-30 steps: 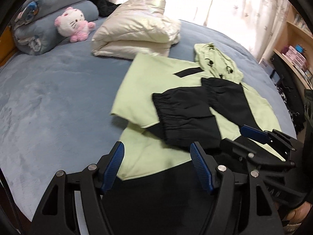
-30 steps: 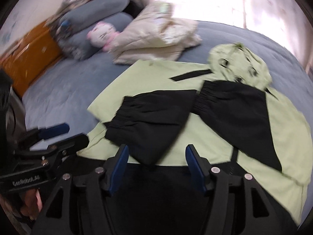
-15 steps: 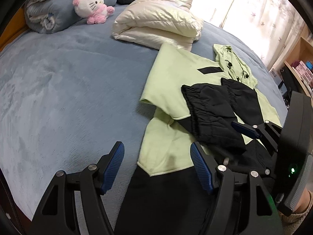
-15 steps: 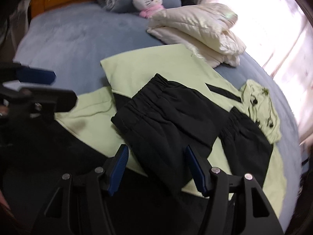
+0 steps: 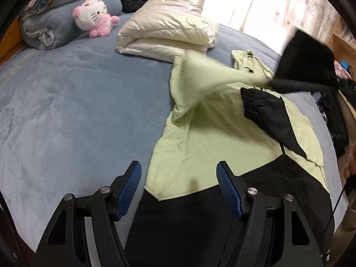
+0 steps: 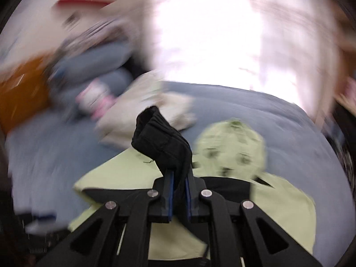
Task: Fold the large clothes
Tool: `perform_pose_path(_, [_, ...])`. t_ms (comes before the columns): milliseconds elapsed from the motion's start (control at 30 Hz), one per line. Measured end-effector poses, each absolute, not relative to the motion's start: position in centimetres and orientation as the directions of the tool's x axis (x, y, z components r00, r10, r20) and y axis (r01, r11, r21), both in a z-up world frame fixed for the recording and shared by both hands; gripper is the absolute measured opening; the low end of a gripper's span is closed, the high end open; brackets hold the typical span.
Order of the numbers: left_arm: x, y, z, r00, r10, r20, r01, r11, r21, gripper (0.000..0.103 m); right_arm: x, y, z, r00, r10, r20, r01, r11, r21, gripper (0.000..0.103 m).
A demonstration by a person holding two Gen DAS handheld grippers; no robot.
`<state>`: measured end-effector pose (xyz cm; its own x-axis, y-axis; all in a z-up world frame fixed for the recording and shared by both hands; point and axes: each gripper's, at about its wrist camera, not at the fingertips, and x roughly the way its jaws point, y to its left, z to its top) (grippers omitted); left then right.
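A light green and black hooded jacket point(image 5: 213, 138) lies on the blue bed. My left gripper point(image 5: 179, 185) is open and empty, low over the jacket's black hem. My right gripper point(image 6: 178, 180) is shut on the black cuff point(image 6: 162, 142) of one sleeve. In the left wrist view that sleeve point(image 5: 213, 75) is lifted and stretched toward the right, blurred. The other black sleeve point(image 5: 267, 113) lies across the jacket's chest. The green hood point(image 6: 231, 144) lies beyond my right gripper.
A folded cream quilted coat point(image 5: 166, 35) lies at the back of the bed. A pink and white plush toy point(image 5: 93, 17) leans on rolled grey-blue bedding point(image 5: 62, 15). Bare blue bed surface point(image 5: 77, 111) spreads to the left. A bright curtained window is behind.
My right gripper has shut on the near sleeve's cuff and lifted it up and to the right. The left gripper has stayed open near the hem.
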<state>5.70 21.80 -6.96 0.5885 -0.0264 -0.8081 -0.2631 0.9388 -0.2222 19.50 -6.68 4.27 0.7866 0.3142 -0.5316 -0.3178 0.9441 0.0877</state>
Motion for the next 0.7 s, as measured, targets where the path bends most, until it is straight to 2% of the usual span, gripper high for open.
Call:
perform_pose_path(67, [5.8, 21.3, -6.8, 0.59, -0.023, -0.807, -0.249, 0.946, -0.209, 0.068, 20.6, -11.3, 2.2, 0.738, 0.283, -0.612, -0.202, 0.959, 0.2, 0.023])
perform_pose_path(100, [5.9, 21.1, -6.8, 0.591, -0.021, -0.806, -0.243, 0.949, -0.203, 0.068, 20.9, -12.8, 0.9, 0.704, 0.272, -0.656, -0.16, 0.961, 0.227, 0.04])
perform_pose_path(133, [5.9, 20.9, -6.7, 0.591, -0.02, -0.806, -0.238, 0.951, -0.198, 0.068, 20.8, -14.1, -0.4, 0.673, 0.258, -0.693, -0.119, 0.963, 0.243, 0.048])
perform_pose_path(233, [6.4, 20.3, -6.5, 0.588, -0.019, -0.809, -0.224, 0.957, -0.186, 0.068, 20.1, -17.4, -4.5, 0.574, 0.224, -0.787, -0.043, 0.969, 0.244, 0.048])
perform_pose_path(300, [6.9, 20.1, -6.2, 0.587, -0.018, -0.81, -0.21, 0.962, -0.174, 0.068, 19.5, -19.4, -6.2, 0.535, 0.21, -0.818, -0.006, 0.97, 0.244, 0.048])
perform_pose_path(500, [11.4, 20.0, -6.3, 0.541, -0.08, -0.837, -0.134, 0.975, -0.179, 0.069, 20.5, -23.4, -7.5, 0.518, 0.259, -0.815, 0.049, 0.942, 0.331, 0.048])
perform_pose_path(700, [18.8, 22.3, -8.3, 0.473, -0.11, -0.874, -0.141, 0.97, -0.198, 0.069, 25.9, -23.6, -8.6, 0.509, 0.289, -0.811, 0.035, 0.934, 0.355, 0.048])
